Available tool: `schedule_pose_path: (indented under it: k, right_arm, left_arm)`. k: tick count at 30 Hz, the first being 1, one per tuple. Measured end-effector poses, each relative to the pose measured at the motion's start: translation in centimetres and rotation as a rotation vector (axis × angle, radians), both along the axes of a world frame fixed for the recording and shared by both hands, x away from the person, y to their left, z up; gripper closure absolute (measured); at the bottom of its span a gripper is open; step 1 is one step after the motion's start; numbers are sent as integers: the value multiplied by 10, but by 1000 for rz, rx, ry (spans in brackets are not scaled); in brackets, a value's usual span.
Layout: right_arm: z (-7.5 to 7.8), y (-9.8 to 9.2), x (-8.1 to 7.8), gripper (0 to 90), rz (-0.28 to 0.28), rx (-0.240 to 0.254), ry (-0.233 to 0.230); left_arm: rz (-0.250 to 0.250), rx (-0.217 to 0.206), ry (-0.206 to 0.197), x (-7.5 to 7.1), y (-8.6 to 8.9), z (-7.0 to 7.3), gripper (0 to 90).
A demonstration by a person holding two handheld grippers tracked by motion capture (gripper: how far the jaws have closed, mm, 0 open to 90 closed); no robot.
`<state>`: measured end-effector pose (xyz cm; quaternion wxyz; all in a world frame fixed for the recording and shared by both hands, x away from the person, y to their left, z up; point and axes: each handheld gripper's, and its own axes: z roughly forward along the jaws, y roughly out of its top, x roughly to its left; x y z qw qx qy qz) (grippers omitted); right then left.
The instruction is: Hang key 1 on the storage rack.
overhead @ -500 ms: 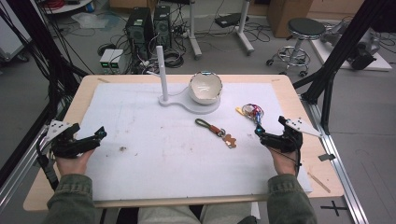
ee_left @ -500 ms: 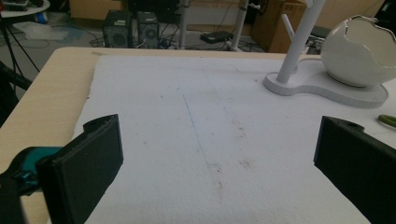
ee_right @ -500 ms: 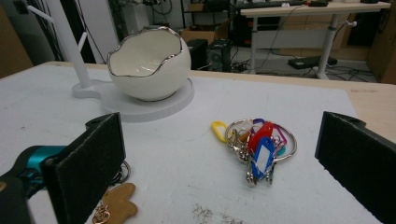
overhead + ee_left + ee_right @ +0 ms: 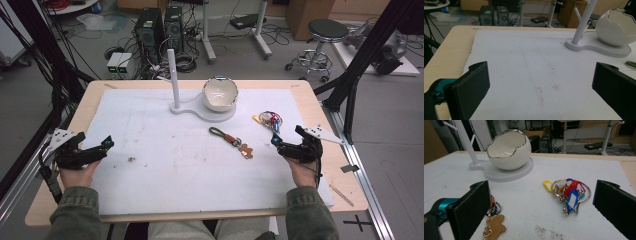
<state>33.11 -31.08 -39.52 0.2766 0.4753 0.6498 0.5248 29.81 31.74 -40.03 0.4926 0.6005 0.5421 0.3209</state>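
My left gripper (image 4: 95,141) rests open at the left of the white mat (image 4: 165,170), with only bare mat between its jaws (image 4: 541,82). At the right, my right gripper (image 4: 286,136) stands open and empty. Just beyond it lies a key ring bunch with coloured tags (image 4: 270,119), which sits ahead between the jaws in the right gripper view (image 4: 569,193). A keychain with a green strap and a brown gingerbread figure (image 4: 231,140) lies mid-mat (image 4: 495,226). A white egg-shaped bowl (image 4: 220,93) sits on a white stand with an upright post (image 4: 172,75) at the back.
The mat covers most of a wooden table (image 4: 320,107). Black frame struts (image 4: 357,65) rise at both sides. Computer cases (image 4: 155,25), cables and a stool (image 4: 325,35) stand on the floor past the far edge. A small dirt speck (image 4: 131,160) marks the mat.
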Motion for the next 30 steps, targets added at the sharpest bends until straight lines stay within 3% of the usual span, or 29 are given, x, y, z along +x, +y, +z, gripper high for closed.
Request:
schedule_pose_path:
  k: [6,14,20,30]
  right_arm:
    - [0,4,2,7,16,-31,8]
    - [2,12,7,7,37,-69,68]
    - [5,21,17,7,71,-103,107]
    - [13,39,32,7,122,-145,133]
  left_arm:
    - [7,6,4,0,0,-1,17]
    - [9,-1,5,-2,1,-2,17]
    - [-5,-6,9,-1,-1,-3,18]
    - [-4,-8,10,-1,0,-3,17]
